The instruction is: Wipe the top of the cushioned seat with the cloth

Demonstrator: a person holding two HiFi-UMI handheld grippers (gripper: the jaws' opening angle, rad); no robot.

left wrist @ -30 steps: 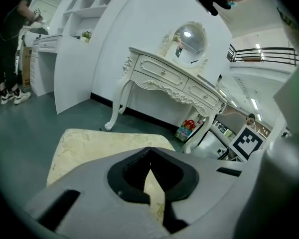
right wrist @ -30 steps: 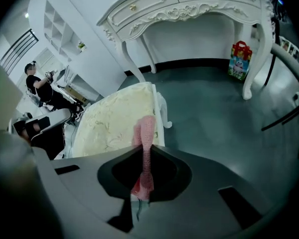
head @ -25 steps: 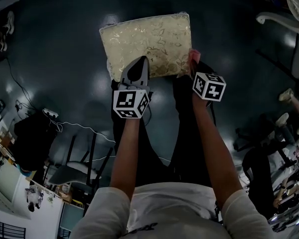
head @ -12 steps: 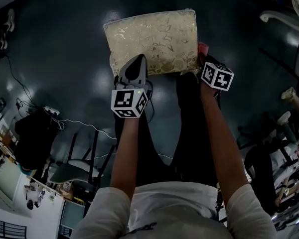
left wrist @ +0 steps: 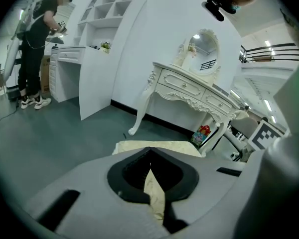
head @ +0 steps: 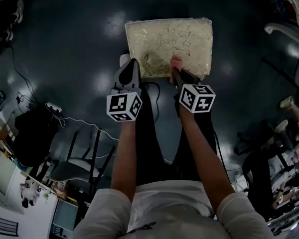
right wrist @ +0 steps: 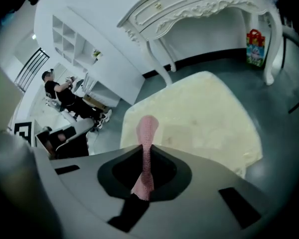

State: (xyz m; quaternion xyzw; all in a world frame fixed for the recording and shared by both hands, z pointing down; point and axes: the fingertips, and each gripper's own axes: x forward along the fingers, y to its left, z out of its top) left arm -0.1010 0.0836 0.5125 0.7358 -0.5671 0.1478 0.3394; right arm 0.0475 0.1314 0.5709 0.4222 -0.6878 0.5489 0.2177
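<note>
The cushioned seat [head: 172,39] is cream with a leaf pattern and stands on the dark floor in front of me. My right gripper [head: 175,69] is over the seat's front edge near the middle, shut on a pink cloth [head: 176,62] that rests on the cushion. In the right gripper view the pink cloth [right wrist: 146,133] sticks out past the right gripper [right wrist: 145,148] over the seat [right wrist: 199,113]. My left gripper [head: 131,66] is at the seat's front left corner. In the left gripper view a strip of cream seat fabric [left wrist: 155,193] is pinched in the left gripper [left wrist: 149,153].
A white carved dressing table [left wrist: 189,86] stands just beyond the seat, with a small bright gift bag [left wrist: 202,133] under it. A person [left wrist: 37,49] stands at a white counter far off. Dark chairs [head: 74,168] and a cable [head: 84,126] lie at my left.
My right gripper has carried the pink cloth leftward from the seat's front right corner to its front middle. The left gripper stays at the front left corner.
</note>
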